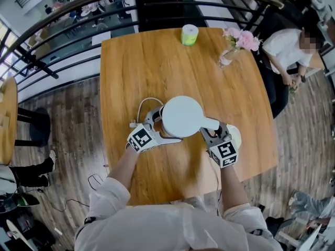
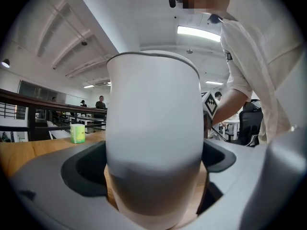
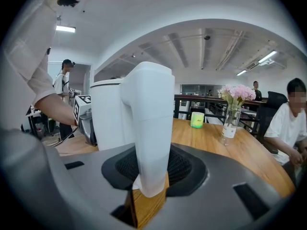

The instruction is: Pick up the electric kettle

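Mostly hidden kettle (image 1: 182, 116) base, right gripper (image 1: 211, 131) clamping handle (image 3: 152, 128), left gripper (image 1: 158, 126) wide around body (image 2: 153, 128)

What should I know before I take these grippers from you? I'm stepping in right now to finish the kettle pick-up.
Left gripper: jaws wide apart, one on each side of the kettle body, apparently not clamped yet.
Right gripper: shut on the handle.
Kettle: upright on the wooden table, towards its near edge, with a white cord lying beside it.
Done: both grippers are in place.
Left: probably steady the body with the left jaws, then lift. It does not look raised yet.
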The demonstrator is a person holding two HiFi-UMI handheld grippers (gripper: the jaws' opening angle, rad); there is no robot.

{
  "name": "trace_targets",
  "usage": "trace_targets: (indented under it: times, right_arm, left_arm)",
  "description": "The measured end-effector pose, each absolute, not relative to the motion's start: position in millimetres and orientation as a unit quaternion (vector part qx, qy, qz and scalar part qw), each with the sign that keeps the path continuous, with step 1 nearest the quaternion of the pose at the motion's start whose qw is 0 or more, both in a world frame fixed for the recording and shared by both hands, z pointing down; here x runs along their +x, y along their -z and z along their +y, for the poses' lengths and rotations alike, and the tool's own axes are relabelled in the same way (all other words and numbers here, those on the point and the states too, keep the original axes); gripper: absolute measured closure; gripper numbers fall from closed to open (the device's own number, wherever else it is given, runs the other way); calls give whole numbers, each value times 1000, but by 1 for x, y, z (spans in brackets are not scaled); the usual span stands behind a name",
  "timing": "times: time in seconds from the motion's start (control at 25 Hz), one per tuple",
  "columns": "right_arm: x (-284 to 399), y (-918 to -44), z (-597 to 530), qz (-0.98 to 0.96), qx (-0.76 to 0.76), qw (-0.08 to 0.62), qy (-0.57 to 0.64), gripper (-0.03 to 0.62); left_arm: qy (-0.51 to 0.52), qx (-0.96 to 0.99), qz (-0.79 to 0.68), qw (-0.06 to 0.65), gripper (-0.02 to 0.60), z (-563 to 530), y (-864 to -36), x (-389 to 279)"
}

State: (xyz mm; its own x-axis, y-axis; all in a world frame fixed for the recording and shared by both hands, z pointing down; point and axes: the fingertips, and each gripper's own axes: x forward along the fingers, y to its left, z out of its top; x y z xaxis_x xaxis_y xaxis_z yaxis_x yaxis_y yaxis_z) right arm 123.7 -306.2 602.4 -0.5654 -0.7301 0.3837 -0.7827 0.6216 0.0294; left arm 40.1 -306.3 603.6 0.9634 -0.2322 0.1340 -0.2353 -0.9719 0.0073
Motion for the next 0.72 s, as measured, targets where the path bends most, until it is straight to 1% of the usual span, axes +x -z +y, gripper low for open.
trace_targets:
  times: [0.28, 0.48, 0.72]
  right_arm:
    - [119, -600, -308, -880, 429, 193, -63, 473]
    - [118, -592, -312, -884, 425, 184, -56, 474]
    - [119, -571, -317, -882, 435, 172, -55, 476]
  left_arm:
    - [-65, 990, -120, 15, -3, -307, -602, 36]
    - [-54, 989, -134, 23, -3, -308, -599, 35]
    - [-56, 988, -142, 4, -2, -312, -574, 34]
